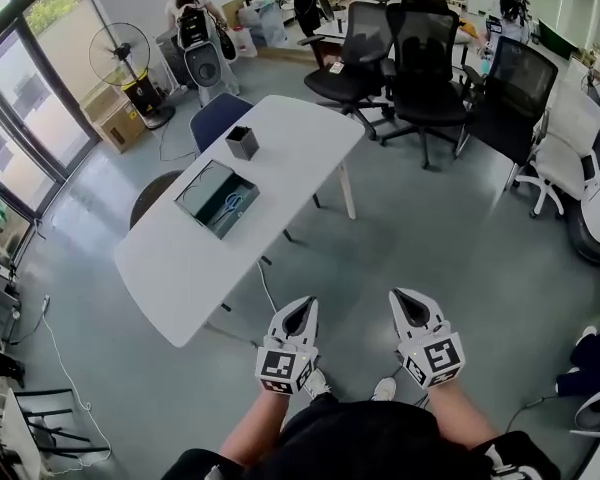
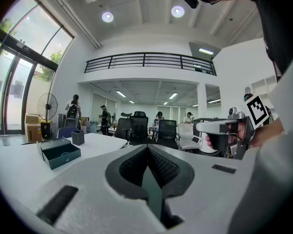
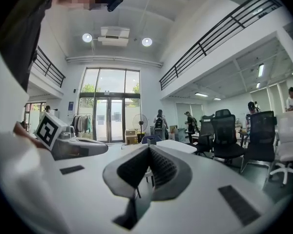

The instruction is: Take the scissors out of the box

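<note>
Two grippers show low in the head view, left gripper and right gripper, well apart from the white surface. There the scissors lie inside the open box. Left gripper view: jaws clenched, empty. Right gripper view: likewise clenched on nothing.

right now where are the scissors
In the head view, the scissors lie inside the open box on the white table, left of centre, just nearer than the small dark container.

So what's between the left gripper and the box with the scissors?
In the head view, only open floor and bare white tabletop lie between the left gripper and the box.
</note>
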A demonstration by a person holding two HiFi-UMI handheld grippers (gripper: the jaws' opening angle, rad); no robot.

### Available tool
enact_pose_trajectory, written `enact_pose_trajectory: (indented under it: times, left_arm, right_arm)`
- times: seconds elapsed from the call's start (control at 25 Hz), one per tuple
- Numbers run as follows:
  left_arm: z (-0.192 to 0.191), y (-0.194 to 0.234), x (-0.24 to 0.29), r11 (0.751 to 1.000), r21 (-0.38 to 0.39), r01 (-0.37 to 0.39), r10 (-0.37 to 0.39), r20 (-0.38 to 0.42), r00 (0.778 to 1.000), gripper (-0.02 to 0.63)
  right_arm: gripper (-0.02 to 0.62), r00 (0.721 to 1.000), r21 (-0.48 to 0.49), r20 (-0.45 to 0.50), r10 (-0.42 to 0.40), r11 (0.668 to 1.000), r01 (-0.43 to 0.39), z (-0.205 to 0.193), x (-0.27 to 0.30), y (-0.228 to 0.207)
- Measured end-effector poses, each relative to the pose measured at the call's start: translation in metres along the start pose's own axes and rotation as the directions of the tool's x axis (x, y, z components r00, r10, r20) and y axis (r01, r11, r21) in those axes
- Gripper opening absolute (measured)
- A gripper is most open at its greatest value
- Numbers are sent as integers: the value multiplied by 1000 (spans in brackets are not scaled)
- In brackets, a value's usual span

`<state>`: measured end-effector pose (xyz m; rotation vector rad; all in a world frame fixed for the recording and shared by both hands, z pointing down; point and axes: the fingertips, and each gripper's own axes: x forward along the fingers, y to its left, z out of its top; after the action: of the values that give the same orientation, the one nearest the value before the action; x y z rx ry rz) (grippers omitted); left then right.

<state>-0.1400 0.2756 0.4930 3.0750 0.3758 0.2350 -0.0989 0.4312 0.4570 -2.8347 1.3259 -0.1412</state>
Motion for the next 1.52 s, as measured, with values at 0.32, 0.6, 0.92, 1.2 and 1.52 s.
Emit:
enact_pose_trajectory:
  times: [0.32,0.6,0.92,1.2,1.52]
  left_arm:
    - [1,55,-18,1000,10,1,-1,7,1000,8]
    - [-3,108,-30,999,28,16,-17,5,1000,8]
    - [-13,126,-18,1000,3,26,-26,-20,999,8]
    - [-1,130,32,1000,4,5,-5,-21,1000,8]
    - [22,132,115,999,19,-32,32,-14,999,8]
  right_arm:
    - [5,1000,20,8,6,1000,-6,0,43,34]
    - [5,999,41,18,-43,998,43,-4,75,58]
    - [5,998,41,-2,-65,997,65,-9,91,50]
    - [6,1000,17,-18,-19,1000,20,-4,122,8]
    - [6,999,18,-14,49,999,-49,8,173,-63]
